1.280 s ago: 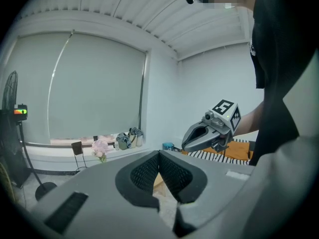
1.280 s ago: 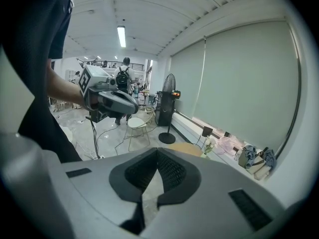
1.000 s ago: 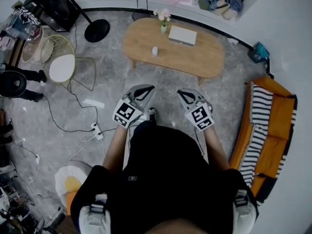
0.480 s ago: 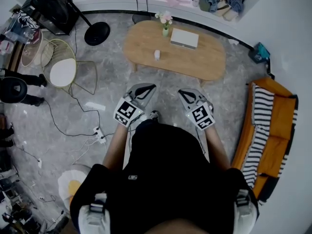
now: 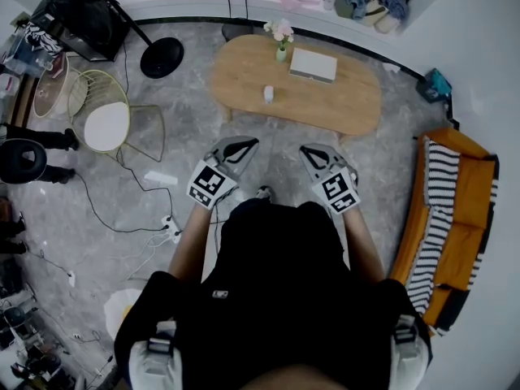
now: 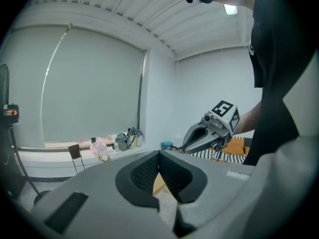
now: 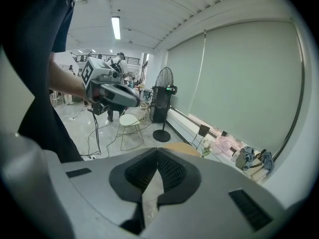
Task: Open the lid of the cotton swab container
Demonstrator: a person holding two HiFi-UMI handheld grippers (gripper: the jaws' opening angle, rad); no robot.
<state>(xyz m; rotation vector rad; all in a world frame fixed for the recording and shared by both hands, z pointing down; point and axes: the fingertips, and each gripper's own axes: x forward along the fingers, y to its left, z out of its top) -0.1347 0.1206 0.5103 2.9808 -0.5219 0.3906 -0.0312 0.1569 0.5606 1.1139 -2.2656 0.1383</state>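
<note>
The left tongs and the right tongs are both clenched with nothing in them, well apart from the white box on the desk.

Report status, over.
Fingers shut, empty: left gripper, right gripper. Ahead, small white container on wooden table, untouched; lid state unreadable. Only floor between.

Table light tan wood. Floor grey, marbled. Sofa orange; throw black-and-white striped. Left gripper, right gripper grey, marker cubes black-and-white squares. Small container white. Flowers pink, vase green. Chair seat white. Person's top black.
</note>
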